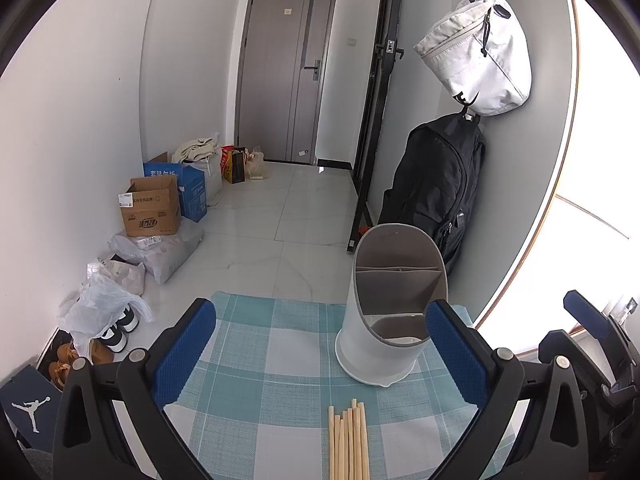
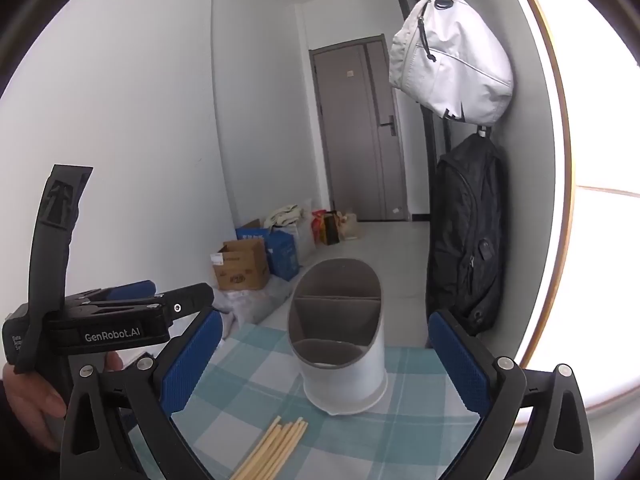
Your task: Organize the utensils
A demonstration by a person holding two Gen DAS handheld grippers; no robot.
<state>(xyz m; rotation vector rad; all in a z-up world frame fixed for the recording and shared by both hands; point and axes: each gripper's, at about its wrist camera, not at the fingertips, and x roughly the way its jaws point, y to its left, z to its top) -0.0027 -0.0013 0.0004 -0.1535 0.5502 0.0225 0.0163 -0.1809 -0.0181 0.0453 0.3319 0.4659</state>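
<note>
A white utensil holder (image 1: 382, 332) with grey inner dividers stands upright on a blue-and-white checked tablecloth (image 1: 260, 352); it also shows in the right wrist view (image 2: 344, 368). Several pale wooden chopsticks (image 1: 348, 440) lie in a bundle on the cloth in front of the holder, also seen in the right wrist view (image 2: 276, 446). My left gripper (image 1: 320, 352) is open and empty above the cloth, with the chopsticks between its fingers. My right gripper (image 2: 324, 360) is open and empty, facing the holder. The left gripper's body (image 2: 112, 320) appears at the left of the right wrist view.
A black backpack (image 1: 436, 192) and a white bag (image 1: 476, 52) hang on the wall right of the table. Cardboard boxes (image 1: 152, 208), plastic bags and shoes (image 1: 116, 332) lie on the tiled floor at left. A grey door (image 1: 280, 72) is at the far end.
</note>
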